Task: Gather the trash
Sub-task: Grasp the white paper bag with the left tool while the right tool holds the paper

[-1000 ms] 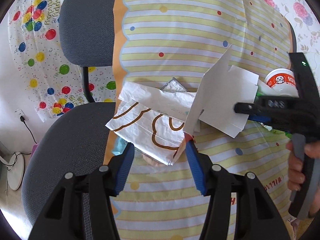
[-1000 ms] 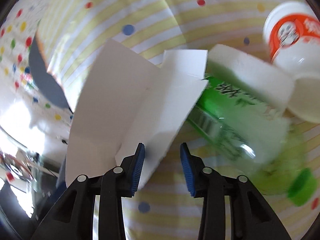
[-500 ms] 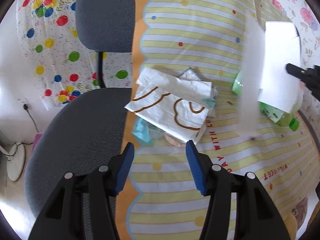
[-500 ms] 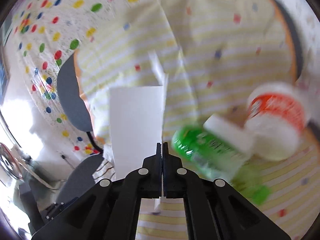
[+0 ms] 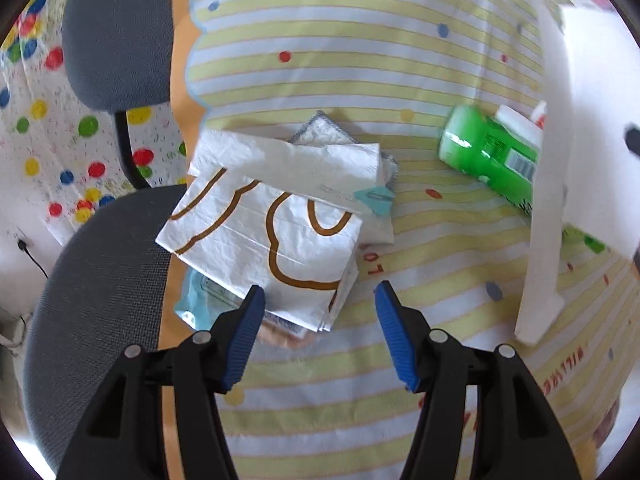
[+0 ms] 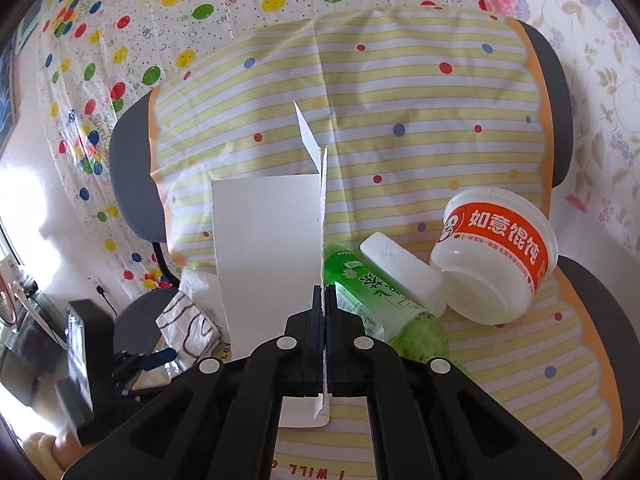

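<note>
Right gripper (image 6: 324, 300) was clamped on a folded white card (image 6: 266, 248), lifted above the striped cloth (image 6: 400, 92). Left gripper (image 5: 320, 308), jaws apart and widening, hovered empty at a white paper bag (image 5: 264, 236); green bottle (image 5: 488, 152) lay nearby.

White card (image 6: 268, 256) hides the green bottle's (image 6: 372, 296) base.

I note matt white card (image 6: 264, 248), crinkled paper bag (image 5: 260, 236), glossy green plastic bottle (image 5: 488, 152) (label shiny too), smooth plastic tub (image 6: 496, 256), coarse grey chair fabric (image 5: 100, 272), ribbed blue pads (image 5: 242, 340).
</note>
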Tool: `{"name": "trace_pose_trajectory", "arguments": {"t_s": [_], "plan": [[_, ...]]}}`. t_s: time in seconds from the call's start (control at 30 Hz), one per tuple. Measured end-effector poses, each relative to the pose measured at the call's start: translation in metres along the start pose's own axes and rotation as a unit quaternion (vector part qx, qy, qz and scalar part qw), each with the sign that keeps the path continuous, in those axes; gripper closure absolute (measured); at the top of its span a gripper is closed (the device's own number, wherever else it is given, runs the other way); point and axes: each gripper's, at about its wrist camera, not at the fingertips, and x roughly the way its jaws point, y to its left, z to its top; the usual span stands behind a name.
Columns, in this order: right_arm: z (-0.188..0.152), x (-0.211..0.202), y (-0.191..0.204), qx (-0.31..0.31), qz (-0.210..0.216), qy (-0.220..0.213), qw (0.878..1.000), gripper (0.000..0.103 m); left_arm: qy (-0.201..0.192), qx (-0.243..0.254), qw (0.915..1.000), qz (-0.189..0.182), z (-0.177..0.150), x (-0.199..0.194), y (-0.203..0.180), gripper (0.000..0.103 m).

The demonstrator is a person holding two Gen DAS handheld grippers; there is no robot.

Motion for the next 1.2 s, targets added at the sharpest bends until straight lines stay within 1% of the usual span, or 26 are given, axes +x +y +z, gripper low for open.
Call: {"name": "trace_pose_trajectory", "arguments": {"t_s": [0.1, 0.13, 0.17, 0.23, 0.33, 0.37, 0.4, 0.43, 0.57, 0.7, 0.77, 0.87, 1.0, 1.03, 1.07, 1.13, 1.17, 1.2], "plan": [[-0.001, -0.001, -0.002, 0.002, 0.006, -0.001, 1.000, 0.102, 0.004, -0.024, 0.9996, -0.014, 0.003, 0.001, 0.008, 0.053], [-0.001, -0.002, -0.002, 0.002, 0.006, -0.002, 1.000, 0.102, 0.006, -0.033, 0.9992, -0.020, 0.004, 0.003, 0.011, 0.062], [-0.001, -0.002, -0.002, 0.002, 0.007, -0.002, 1.000, 0.102, 0.013, -0.040, 0.9988, -0.025, 0.003, 0.006, 0.014, 0.075], [-0.002, -0.004, -0.003, 0.001, 0.009, -0.003, 1.000, 0.102, 0.027, -0.050, 0.9980, -0.028, 0.000, 0.013, 0.018, 0.084], [-0.002, -0.005, -0.004, 0.000, 0.009, -0.003, 1.000, 0.102, 0.024, -0.035, 0.9990, -0.011, -0.002, 0.013, 0.011, 0.083], [-0.002, -0.006, -0.003, 0.000, 0.010, -0.003, 1.000, 0.102, 0.022, -0.025, 0.9994, -0.005, -0.002, 0.011, 0.007, 0.071], [-0.002, -0.007, -0.003, -0.002, 0.009, -0.004, 1.000, 0.102, 0.018, -0.012, 0.9998, 0.003, -0.003, 0.008, 0.002, 0.063], [-0.002, -0.008, -0.003, -0.004, 0.009, -0.004, 1.000, 0.102, 0.010, -0.006, 0.9999, 0.008, -0.003, 0.004, -0.001, 0.060], [-0.002, -0.012, -0.004, -0.006, 0.008, -0.011, 1.000, 0.102, -0.030, 0.011, 0.9994, 0.009, 0.003, -0.024, -0.008, 0.060], [0.001, -0.013, -0.005, -0.004, 0.009, -0.015, 1.000, 0.102, -0.038, 0.021, 0.9988, 0.023, 0.017, -0.026, -0.017, 0.060], [0.002, -0.013, -0.006, -0.003, 0.010, -0.016, 1.000, 0.102, -0.032, 0.017, 0.9989, 0.029, 0.026, -0.014, -0.017, 0.060], [0.003, -0.011, -0.008, 0.000, 0.011, -0.016, 1.000, 0.102, -0.013, 0.002, 0.9996, 0.027, 0.034, 0.007, -0.014, 0.060], [0.003, -0.007, -0.010, 0.001, 0.011, -0.012, 1.000, 0.102, 0.007, -0.001, 0.9995, 0.032, 0.038, 0.026, -0.016, 0.060], [0.002, -0.006, -0.011, 0.001, 0.010, -0.011, 1.000, 0.102, 0.017, -0.005, 0.9994, 0.030, 0.037, 0.033, -0.014, 0.061], [0.002, -0.006, -0.011, 0.001, 0.009, -0.010, 1.000, 0.102, 0.021, -0.010, 0.9993, 0.029, 0.036, 0.037, -0.013, 0.068], [0.001, -0.005, -0.013, 0.000, 0.008, -0.009, 1.000, 0.102, 0.017, -0.018, 0.9995, 0.022, 0.033, 0.037, -0.008, 0.073], [0.000, -0.005, -0.013, 0.000, 0.006, -0.008, 1.000, 0.102, 0.015, -0.018, 0.9994, 0.024, 0.033, 0.037, -0.006, 0.080], [0.000, -0.005, -0.014, 0.001, 0.006, -0.008, 1.000, 0.102, 0.013, -0.016, 0.9994, 0.028, 0.032, 0.036, -0.005, 0.084]]}}
